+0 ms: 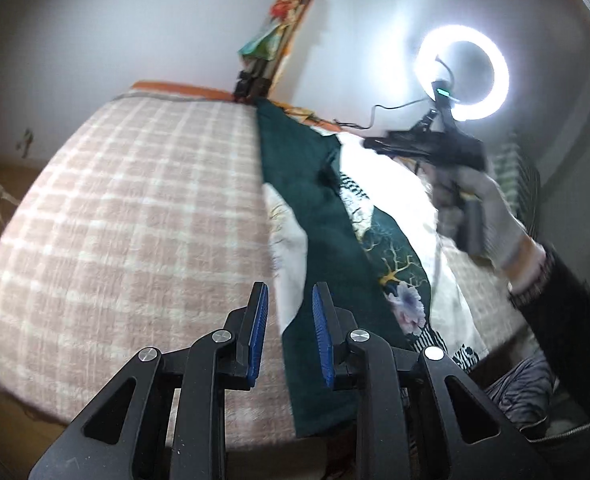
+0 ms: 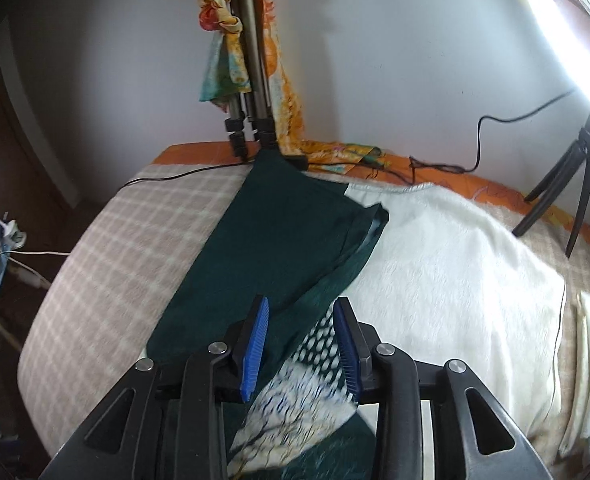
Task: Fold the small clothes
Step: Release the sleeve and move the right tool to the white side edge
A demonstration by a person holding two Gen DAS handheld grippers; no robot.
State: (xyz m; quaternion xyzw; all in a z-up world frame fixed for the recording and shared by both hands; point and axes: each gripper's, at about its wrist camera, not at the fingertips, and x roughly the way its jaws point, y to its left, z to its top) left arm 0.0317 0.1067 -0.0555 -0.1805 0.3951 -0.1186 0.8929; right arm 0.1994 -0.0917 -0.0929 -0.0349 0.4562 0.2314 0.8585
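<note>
Dark green garment (image 2: 291,236) lies as long strip down bed, far end touching tripod (image 2: 251,92) feet at wall. My left gripper (image 1: 289,332) hovers over garment's near left edge, blue pads parted, nothing clamped. My right gripper (image 2: 301,344) above its patterned near part, jaws apart, empty. Left of garment: wide bare checked blanket (image 1: 127,208). Right of garment: white fleece (image 2: 455,276), then ring light (image 1: 462,76).
</note>
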